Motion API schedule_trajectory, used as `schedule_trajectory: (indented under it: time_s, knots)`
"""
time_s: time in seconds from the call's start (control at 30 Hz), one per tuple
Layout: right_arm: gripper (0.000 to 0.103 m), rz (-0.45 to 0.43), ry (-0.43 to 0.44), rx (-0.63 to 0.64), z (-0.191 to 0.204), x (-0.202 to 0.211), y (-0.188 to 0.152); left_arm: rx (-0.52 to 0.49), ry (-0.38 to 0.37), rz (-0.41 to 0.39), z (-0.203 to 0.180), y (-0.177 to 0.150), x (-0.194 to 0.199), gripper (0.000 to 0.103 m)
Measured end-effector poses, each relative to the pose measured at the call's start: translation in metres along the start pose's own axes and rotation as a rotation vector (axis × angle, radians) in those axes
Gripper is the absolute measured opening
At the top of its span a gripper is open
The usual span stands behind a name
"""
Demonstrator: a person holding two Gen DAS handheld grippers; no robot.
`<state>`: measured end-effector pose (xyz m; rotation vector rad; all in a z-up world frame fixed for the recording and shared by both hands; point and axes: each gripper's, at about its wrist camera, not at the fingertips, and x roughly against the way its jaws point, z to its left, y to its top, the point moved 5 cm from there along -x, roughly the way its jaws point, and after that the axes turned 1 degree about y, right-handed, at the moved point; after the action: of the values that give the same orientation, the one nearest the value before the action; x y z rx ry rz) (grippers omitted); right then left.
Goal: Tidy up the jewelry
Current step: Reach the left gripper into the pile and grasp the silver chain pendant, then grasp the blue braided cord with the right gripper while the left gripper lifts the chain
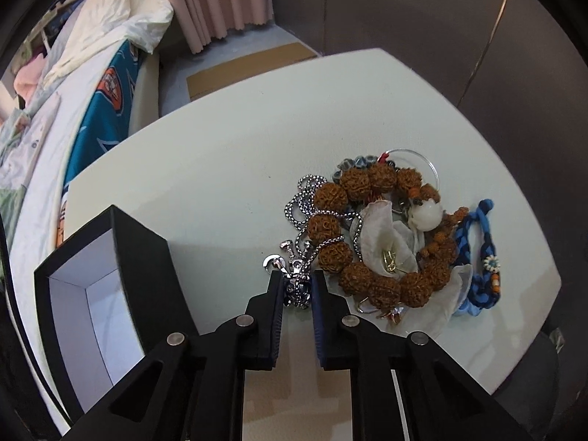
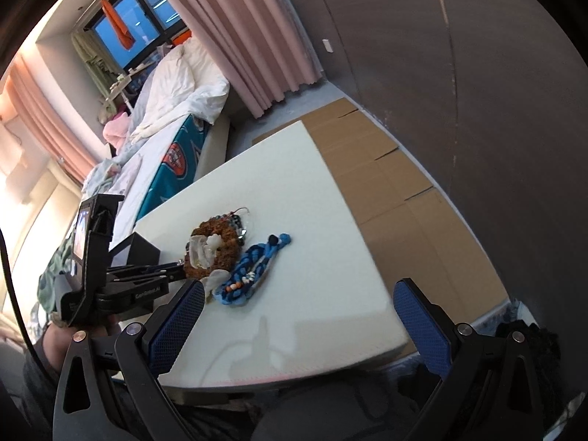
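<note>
The left gripper (image 1: 298, 286) is pinching the silver pendant (image 1: 299, 288) at the near edge of the jewelry pile (image 1: 382, 235), so I'd lift slowly, letting its chain (image 1: 312, 198) slip free before reaching the black box (image 1: 110, 294).

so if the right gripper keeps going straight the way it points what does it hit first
Probably the bare white table top: the right gripper is open and angled down at it, with the blue braided bracelet off to its left. Depth is uncertain.
</note>
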<state>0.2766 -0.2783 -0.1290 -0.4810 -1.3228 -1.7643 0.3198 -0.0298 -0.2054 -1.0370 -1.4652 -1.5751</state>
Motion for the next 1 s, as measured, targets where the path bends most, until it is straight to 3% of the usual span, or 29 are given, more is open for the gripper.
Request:
schedule_trajectory:
  time_s: [0.1, 0.37, 0.5, 0.63, 0.8, 0.9, 1.0]
  knots:
    - [0.099, 0.019, 0.026, 0.005, 0.004, -0.008, 0.001, 0.013, -0.030, -0.026, 0.000, -0.001, 0.012, 0.015]
    - [0.064, 0.138, 0.085, 0.024, 0.020, -0.043, -0.005, 0.040, -0.079, -0.136, 0.004, 0.006, 0.067, 0.015]
    - [0.059, 0.175, 0.105, 0.041, 0.033, -0.057, -0.005, 0.052, -0.091, -0.202, 0.010, 0.012, 0.100, 0.015]
    - [0.039, 0.223, 0.085, 0.029, 0.037, -0.074, -0.005, 0.061, -0.101, -0.260, 0.016, 0.017, 0.129, 0.015]
    - [0.034, 0.281, 0.017, 0.032, 0.039, -0.099, -0.004, 0.052, -0.105, -0.320, 0.018, 0.022, 0.160, 0.015]
    - [0.015, 0.286, -0.013, 0.045, 0.040, -0.103, -0.004, 0.046, -0.103, -0.354, 0.019, 0.025, 0.175, 0.015]
    - [0.014, 0.275, 0.010, 0.036, 0.040, -0.098, -0.003, 0.038, -0.100, -0.393, 0.021, 0.029, 0.193, 0.015]
